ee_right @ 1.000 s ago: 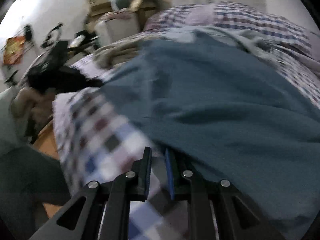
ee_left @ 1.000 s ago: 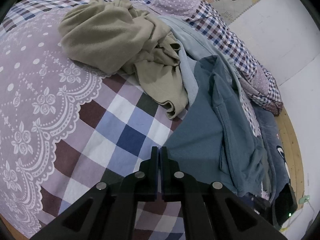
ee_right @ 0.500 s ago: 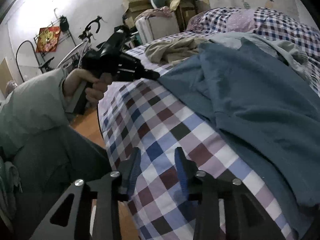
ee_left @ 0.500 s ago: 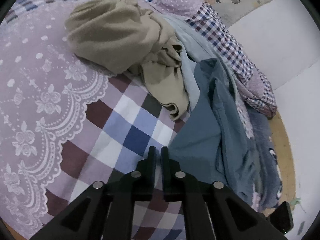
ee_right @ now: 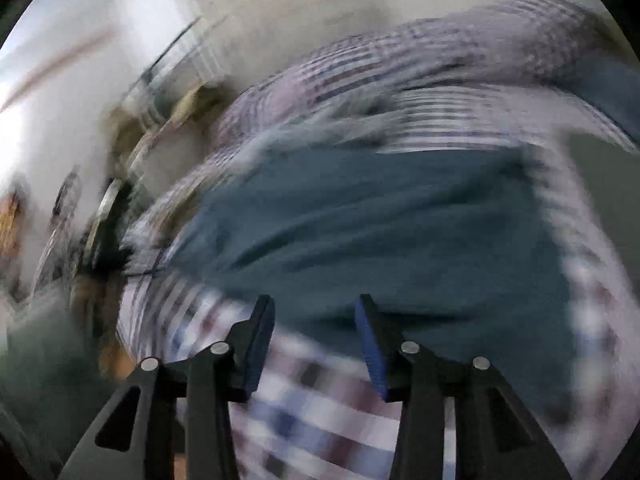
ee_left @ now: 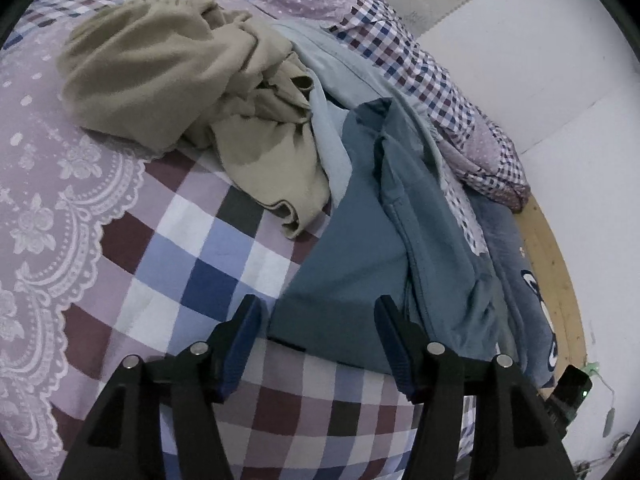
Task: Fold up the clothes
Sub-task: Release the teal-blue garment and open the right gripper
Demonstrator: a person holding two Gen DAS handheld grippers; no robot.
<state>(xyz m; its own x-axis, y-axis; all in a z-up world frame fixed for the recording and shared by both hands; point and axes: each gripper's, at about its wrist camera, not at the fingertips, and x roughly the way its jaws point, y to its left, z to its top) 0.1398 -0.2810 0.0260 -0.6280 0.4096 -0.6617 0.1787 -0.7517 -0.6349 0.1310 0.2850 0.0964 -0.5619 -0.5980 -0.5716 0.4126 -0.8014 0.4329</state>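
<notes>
In your left wrist view, the left gripper [ee_left: 318,316] stands wide open over the near hem of the teal shirt [ee_left: 360,248], which lies on the checked bedspread [ee_left: 192,256] beside a beige garment [ee_left: 168,80] and a pale blue one [ee_left: 332,136]. Your right wrist view is heavily blurred, yet the right gripper [ee_right: 316,314] is plainly spread open, holding nothing, at the shirt's [ee_right: 380,232] edge.

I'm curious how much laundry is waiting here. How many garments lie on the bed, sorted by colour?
Beige garment: 1
Pale blue garment: 1
Teal garment: 1
Total: 3 on the checked bedspread. A darker blue printed cloth hangs at the bed's far edge; I cannot tell whether it is clothing.
</notes>
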